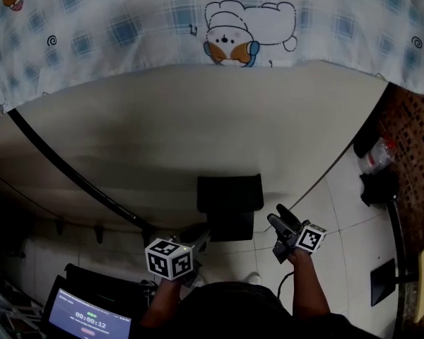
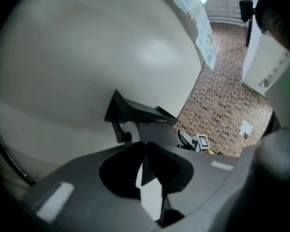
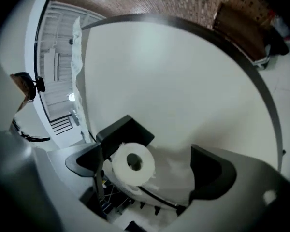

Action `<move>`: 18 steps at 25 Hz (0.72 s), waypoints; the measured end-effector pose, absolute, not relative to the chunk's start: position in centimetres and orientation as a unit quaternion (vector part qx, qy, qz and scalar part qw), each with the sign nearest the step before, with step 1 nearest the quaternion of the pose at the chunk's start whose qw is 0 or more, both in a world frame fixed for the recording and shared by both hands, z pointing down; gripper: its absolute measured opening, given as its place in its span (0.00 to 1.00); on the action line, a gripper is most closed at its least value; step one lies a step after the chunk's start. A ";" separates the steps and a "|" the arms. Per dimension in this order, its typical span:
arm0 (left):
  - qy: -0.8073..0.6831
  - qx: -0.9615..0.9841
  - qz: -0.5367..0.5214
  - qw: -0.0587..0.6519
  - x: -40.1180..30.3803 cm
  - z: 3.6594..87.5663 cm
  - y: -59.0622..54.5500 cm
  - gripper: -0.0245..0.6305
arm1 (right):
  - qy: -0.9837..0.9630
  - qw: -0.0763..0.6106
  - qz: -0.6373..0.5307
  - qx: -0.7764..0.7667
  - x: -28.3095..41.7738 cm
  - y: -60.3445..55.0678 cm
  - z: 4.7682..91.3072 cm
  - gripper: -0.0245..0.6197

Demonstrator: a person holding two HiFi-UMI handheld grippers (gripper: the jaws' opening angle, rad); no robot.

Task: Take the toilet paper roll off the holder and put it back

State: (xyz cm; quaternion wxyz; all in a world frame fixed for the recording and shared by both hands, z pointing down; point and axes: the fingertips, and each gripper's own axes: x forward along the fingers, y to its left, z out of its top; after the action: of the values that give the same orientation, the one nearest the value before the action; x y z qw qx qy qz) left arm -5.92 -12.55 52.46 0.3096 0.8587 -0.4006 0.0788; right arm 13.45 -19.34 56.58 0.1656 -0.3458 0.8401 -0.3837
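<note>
We're looking steeply down a big pale wall (image 1: pixel 198 119), and it fills most of the head view. Draped across the top is a checked cloth (image 1: pixel 127 20) printed with cartoon animals. White floor tiles (image 1: pixel 346 217) spread out below on the right, and a dark line (image 1: pixel 71 168) runs diagonally down the wall on the left.

Dead centre on the wall is the black holder (image 1: pixel 230 196), its flat top hiding whatever sits under it from above. Both grippers hang just below it.

Over to the right gripper (image 1: pixel 279 217), off the holder's right side. Its own view tells the story: the fingers (image 3: pixel 212 173) stand wide apart, as wide as you'd want, and they have hold of nothing. Straight ahead of them is the toilet paper roll (image 3: pixel 133 164). It's on the holder, tucked right under the black top, its open core facing the camera and a loose sheet trailing down the wall. The roll shows in the gap between the fingers, much nearer the left one, but neither finger presses on it.

Now the left gripper (image 2: pixel 146 153), below the holder's left corner. Its fingers are drawn together, tips meeting, with nothing between them. The holder's underside shows just beyond.

Down in the bottom left corner, a small lit screen (image 1: pixel 88 320) glows.
</note>
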 end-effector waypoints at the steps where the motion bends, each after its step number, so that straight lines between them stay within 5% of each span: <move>1: -0.405 0.857 0.085 0.306 -5.9 52.6 -12.8 0.12 | 0.833 0.175 -0.370 -0.372 14.4 -19.6 56.1 0.93; 5: -0.419 0.855 0.104 0.288 -5.9 53.0 -13.3 0.12 | 0.829 0.203 -0.310 -0.418 15.8 -19.9 52.3 0.84; 18: -0.442 0.850 0.137 0.251 -5.9 54.5 -15.1 0.14 | 0.867 0.150 -0.197 -0.432 13.0 -17.9 47.0 0.83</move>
State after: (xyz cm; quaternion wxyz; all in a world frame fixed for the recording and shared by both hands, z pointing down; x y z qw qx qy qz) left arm -5.86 -15.14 54.52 0.2507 0.8505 -0.4417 0.1368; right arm 13.00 -17.91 47.00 0.1500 -0.4319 0.8672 -0.1974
